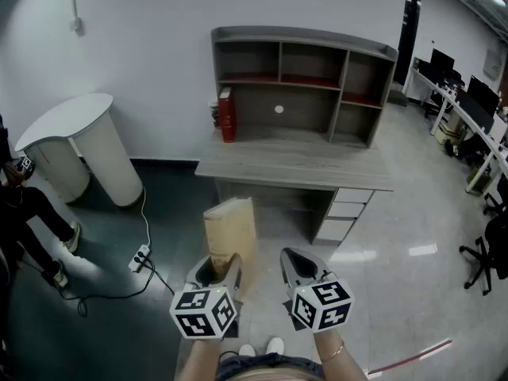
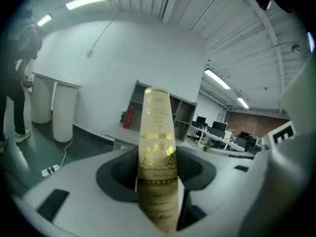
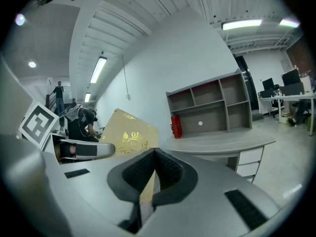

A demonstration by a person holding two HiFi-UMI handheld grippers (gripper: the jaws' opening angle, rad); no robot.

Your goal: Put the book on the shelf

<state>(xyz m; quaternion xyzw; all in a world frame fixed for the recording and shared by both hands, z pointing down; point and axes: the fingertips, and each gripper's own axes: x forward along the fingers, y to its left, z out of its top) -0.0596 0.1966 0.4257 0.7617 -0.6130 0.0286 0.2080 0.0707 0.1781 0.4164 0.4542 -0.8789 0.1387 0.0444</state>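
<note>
A tan book with gold print stands upright between the jaws of my left gripper, which is shut on its lower end. The left gripper view shows the book's spine rising between the pads. My right gripper hangs just right of it, shut with nothing in it. In the right gripper view the book's cover shows to the left behind the closed tips. The grey shelf unit stands on a desk ahead, with red books upright at its left end.
A white rounded cabinet stands at the left wall, with a power strip and cable on the dark floor. A person stands at the far left. Desk drawers sit under the desk's right side. Office desks and chairs fill the right.
</note>
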